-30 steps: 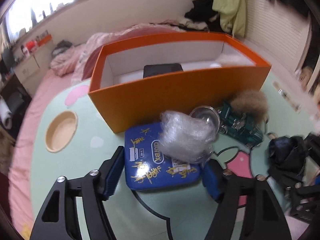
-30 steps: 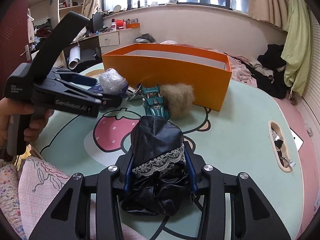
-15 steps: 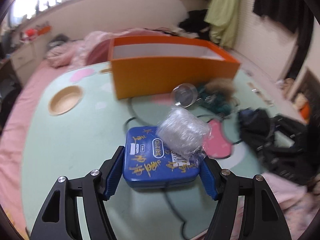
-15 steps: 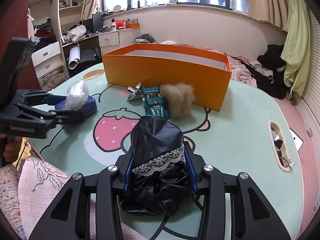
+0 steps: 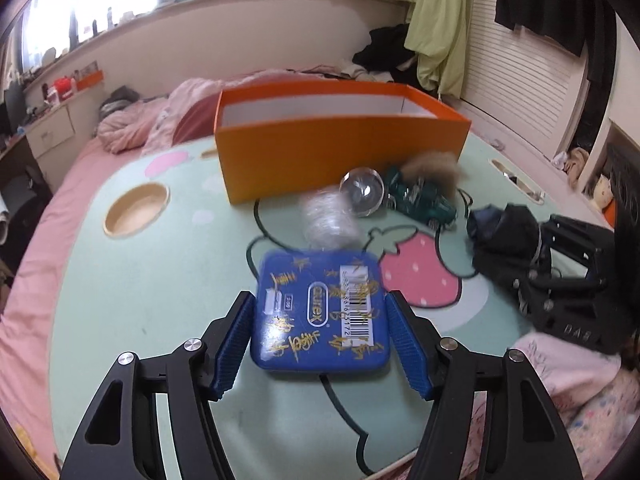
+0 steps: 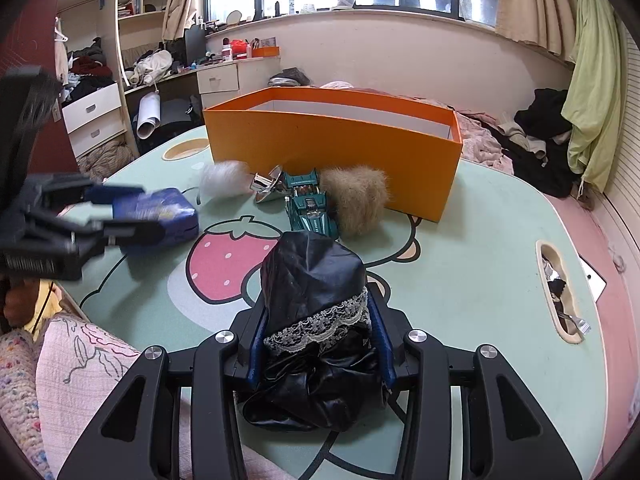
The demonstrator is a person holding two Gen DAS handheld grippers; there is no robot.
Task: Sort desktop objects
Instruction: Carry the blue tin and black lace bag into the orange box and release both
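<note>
- left gripper (image 5: 320, 344) clamped on the blue tin (image 5: 322, 312); clear wrap ball (image 5: 330, 220) just beyond
- right gripper (image 6: 316, 344) clamped on black cloth (image 6: 316, 280); toy car (image 6: 310, 210) and fur ball (image 6: 356, 198) before the orange box (image 6: 332, 148)

The surface (image 5: 132, 288) is pale green with a strawberry cartoon print and a round cup recess (image 5: 136, 210). On it stand an orange box (image 5: 336, 152) and, just in front of it, a fur ball (image 5: 434, 168), a green toy car (image 5: 420, 198), a small round mirror (image 5: 362, 193) and a blurred wad of clear plastic (image 5: 330, 220). A black cloth (image 5: 508, 236) lies nearer the edge.
</note>
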